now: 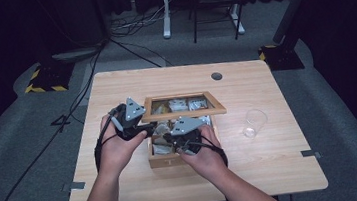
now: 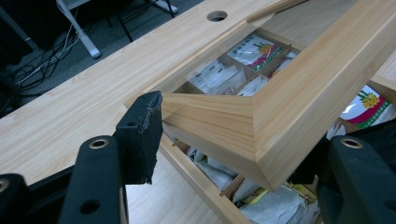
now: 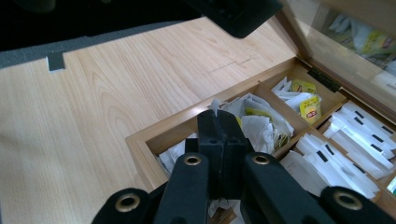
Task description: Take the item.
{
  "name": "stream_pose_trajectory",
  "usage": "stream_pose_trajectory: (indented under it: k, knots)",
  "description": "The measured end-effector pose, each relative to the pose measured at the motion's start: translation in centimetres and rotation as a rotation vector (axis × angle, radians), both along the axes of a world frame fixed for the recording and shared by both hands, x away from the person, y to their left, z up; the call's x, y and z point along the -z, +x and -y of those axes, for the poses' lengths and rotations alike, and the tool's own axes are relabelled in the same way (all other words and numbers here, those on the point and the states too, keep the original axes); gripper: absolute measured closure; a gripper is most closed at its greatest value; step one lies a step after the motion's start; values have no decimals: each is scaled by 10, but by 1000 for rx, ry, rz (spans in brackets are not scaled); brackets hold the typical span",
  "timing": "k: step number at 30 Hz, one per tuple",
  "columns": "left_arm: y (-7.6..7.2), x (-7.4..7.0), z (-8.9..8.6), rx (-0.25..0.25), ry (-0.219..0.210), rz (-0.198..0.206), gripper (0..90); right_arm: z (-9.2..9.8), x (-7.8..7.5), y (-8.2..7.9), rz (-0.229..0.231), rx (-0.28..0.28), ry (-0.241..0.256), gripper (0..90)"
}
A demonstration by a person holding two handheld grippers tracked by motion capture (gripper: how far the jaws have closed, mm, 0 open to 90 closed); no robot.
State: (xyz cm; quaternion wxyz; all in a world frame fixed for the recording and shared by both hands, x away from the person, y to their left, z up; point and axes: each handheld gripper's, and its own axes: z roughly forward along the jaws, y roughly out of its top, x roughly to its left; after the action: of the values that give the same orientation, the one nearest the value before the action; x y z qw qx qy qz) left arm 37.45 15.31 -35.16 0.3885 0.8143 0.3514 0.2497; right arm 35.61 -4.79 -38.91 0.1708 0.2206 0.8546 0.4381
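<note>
At the bottom of the high view, two forearms come in and meet over a wooden tea box at the centre of the surface. The right gripper sits low over the near compartments. In the right gripper view its jaws are pressed together on a small white corner of a tea bag, at the middle of the frame. The left gripper stands at the left side of the box. In the left gripper view its jaws are wide apart, one on each side of the corner of the lid, which is raised and has a glass pane. Whether they press it, one cannot tell.

The step in hand seems to be pulling one bag out while the lid is kept up. The next move calls for a straight lift, so neighbouring bags do not follow. Farther right, a clear cup stands apart.
</note>
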Motion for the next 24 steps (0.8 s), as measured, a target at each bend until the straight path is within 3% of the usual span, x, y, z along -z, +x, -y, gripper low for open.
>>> stream_pose_trajectory:
  k: [4,11,24]
  knots:
    - [0,0,0,0,1,-1,402,7,-6,-3,-8,-1,33,900]
    - [0,0,0,0,0,-2,402,16,-11,-6,5,13,44,900]
    - [0,0,2,-8,7,-5,401,54,-16,-5,6,100,75,900]
